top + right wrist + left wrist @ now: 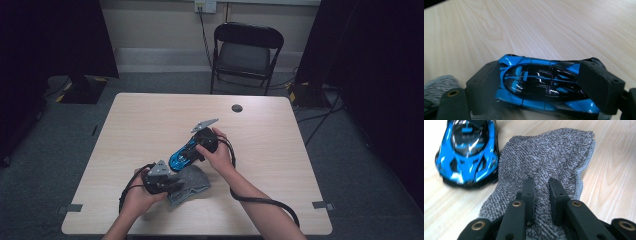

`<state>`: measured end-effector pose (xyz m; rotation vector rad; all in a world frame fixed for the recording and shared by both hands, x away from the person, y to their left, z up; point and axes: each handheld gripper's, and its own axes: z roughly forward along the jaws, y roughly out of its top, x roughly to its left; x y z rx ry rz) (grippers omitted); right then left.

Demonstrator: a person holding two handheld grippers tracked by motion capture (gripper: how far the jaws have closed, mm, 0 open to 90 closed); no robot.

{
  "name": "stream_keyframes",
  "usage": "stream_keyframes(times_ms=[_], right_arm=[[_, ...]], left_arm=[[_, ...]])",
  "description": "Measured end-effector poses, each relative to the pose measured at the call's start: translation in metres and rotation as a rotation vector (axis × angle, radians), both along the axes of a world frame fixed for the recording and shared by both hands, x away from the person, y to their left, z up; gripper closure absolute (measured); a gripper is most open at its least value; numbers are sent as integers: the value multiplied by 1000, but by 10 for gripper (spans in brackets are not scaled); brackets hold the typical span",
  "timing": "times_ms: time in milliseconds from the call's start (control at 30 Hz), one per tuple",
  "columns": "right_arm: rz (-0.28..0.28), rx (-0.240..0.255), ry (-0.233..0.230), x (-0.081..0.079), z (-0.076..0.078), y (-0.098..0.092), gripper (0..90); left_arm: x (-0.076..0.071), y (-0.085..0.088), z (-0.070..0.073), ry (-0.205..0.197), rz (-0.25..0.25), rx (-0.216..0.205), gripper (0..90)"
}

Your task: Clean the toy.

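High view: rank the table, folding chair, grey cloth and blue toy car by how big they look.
1. table
2. folding chair, though it stands farther back
3. and 4. grey cloth and blue toy car look about alike; both partly covered, so unranked.

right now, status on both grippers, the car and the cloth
Left gripper shut on grey knitted cloth. Right gripper straddles blue and black toy car, grip unclear. Nothing in the way.

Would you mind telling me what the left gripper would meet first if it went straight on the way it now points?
The left gripper already pinches the grey cloth, so it would first push further into that cloth. Past its far edge lies bare table; the blue toy car sits off to one side, probably out of line.
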<state>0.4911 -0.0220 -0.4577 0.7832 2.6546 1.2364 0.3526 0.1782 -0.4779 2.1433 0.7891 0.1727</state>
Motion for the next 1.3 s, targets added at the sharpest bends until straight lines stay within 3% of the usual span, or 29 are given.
stream_keyframes(times_ms=[233, 333, 367, 667, 1000, 1100, 1300], right_arm=[[30, -51, -53, -3, -11, 10, 162], [73, -132, -140, -7, -15, 16, 123], [87, -138, -152, -9, -17, 17, 121], [88, -70, -171, -7, -24, 10, 117], [101, -77, -172, -7, -23, 10, 118], [100, -75, -173, -7, -24, 10, 117], [99, -73, -174, -7, -24, 9, 116]], left_arm=[[-3, 11, 0, -3, 22, -16, 764], [-4, 13, -2, 4, 31, 2, 762], [-3, 14, -3, 10, 29, 6, 762], [5, 24, -6, -1, 73, 51, 759], [14, 49, 0, -15, 191, 92, 766], [19, 63, 1, -19, 251, 116, 766], [29, 72, -1, -23, 313, 95, 767]])
